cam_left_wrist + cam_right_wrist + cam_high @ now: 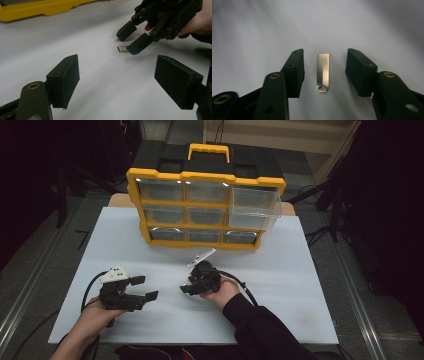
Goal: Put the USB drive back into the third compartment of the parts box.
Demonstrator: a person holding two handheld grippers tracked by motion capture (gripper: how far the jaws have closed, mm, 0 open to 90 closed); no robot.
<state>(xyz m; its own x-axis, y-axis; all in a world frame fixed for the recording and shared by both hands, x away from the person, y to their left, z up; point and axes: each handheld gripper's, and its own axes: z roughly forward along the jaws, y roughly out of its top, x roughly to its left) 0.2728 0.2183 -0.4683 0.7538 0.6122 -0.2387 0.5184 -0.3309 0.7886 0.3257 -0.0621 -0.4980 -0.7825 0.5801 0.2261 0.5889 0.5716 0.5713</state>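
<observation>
- Left tongs (142,287): released, jaws wide apart, nothing between them, resting low over the desk (300,270) at near left. They point right, toward the work. Risk: if they drift right they could bump the right tongs or nudge the stick before it's gripped.
- USB stick (323,72): small flat metal piece lying on the bare desk, near centre, well in front of the bin box (205,210). In the right gripper view it lies lengthwise between the two pads, not touched by either.
- Right tongs (192,287): released, jaws straddling the stick, tips close to the desk surface. In the left gripper view one jaw tip covers part of the stick.
- Risks at the grab, my guess: stick is thin and smooth, so pads may close above it and miss, or squeeze it off-centre so it pivots or skids away on the slick desk. Pushing tips down too hard could scrape the desk and jam the close.
- Hard to see: in the high view the stick is hidden under the right tongs and hand. Can't tell if the jaw tips actually touch the desk. Bin box drawers are clear, but contents are too small and glary to read; one right drawer looks pulled out.
</observation>
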